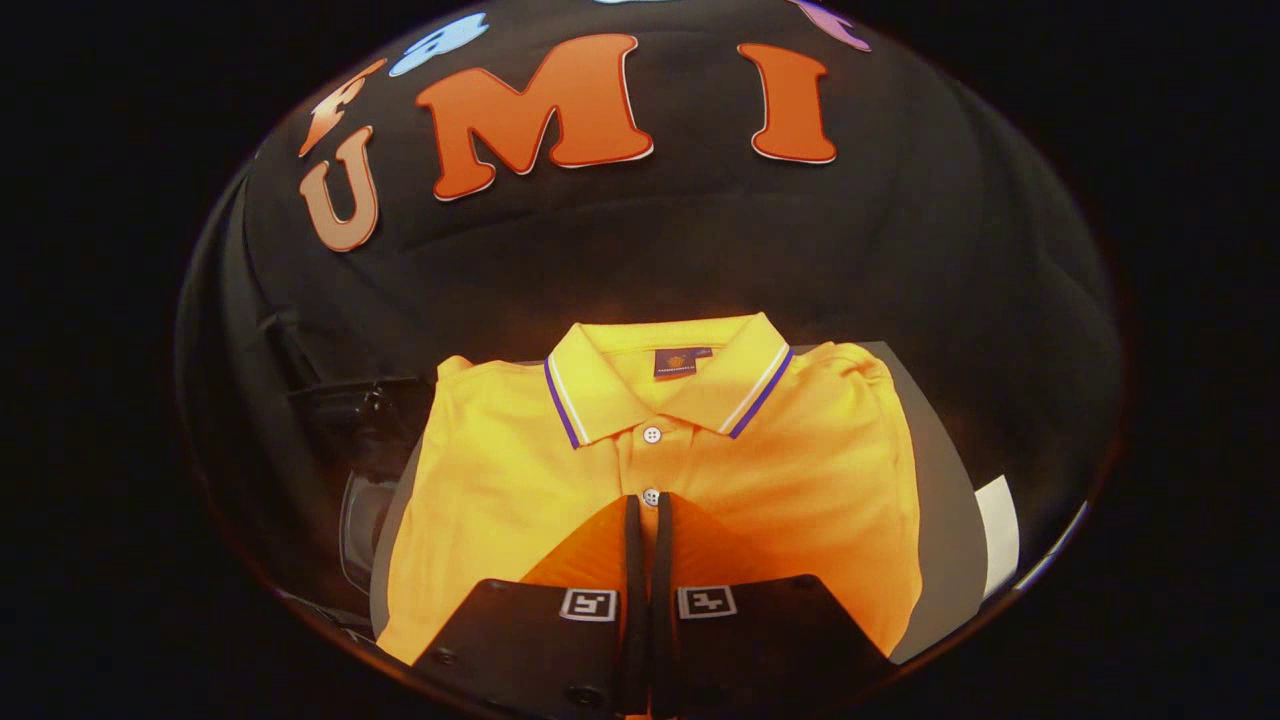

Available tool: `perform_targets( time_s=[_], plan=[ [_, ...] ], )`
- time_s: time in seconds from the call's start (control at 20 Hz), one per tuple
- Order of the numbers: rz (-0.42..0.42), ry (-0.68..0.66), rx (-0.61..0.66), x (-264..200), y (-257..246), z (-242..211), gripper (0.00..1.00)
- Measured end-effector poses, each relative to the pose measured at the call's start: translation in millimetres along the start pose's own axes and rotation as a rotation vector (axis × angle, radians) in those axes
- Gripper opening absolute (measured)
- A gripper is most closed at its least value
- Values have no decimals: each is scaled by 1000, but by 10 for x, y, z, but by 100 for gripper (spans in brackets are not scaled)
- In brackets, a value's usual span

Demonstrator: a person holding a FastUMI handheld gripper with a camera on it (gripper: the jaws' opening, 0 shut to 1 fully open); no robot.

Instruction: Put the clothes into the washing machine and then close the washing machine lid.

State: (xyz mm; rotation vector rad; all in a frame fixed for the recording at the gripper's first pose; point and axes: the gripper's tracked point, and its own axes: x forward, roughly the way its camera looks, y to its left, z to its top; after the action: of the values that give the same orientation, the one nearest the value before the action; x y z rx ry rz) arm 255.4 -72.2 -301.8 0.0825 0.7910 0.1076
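Observation:
A folded yellow polo shirt [600,470] with a purple-and-white striped collar lies flat on a grey surface [945,520]. Its collar points away from me. My gripper [647,503] is over the shirt's lower front, with the tips at the button placket just below the second button. The two fingers stand pressed together with only a thin slit between them, and I see no fabric pinched there. To the left of the shirt is a dark glossy body with a curved transparent part [362,520], possibly the washing machine; most of it is lost in shadow.
A white sheet [998,535] lies at the right edge of the grey surface. Black cloth wall closes off the space behind the shirt. A dark bracket-like part [360,405] juts out on the left near the shirt's shoulder.

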Motion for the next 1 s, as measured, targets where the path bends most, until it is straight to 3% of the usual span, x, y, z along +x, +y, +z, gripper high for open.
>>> perform_targets(
  time_s=[0.55, 1.0],
  plan=[
    [176, -206, 145, -435, 160, 383, 8],
    [275, -348, 202, -1268, 1343, 692, 8]
  ],
)
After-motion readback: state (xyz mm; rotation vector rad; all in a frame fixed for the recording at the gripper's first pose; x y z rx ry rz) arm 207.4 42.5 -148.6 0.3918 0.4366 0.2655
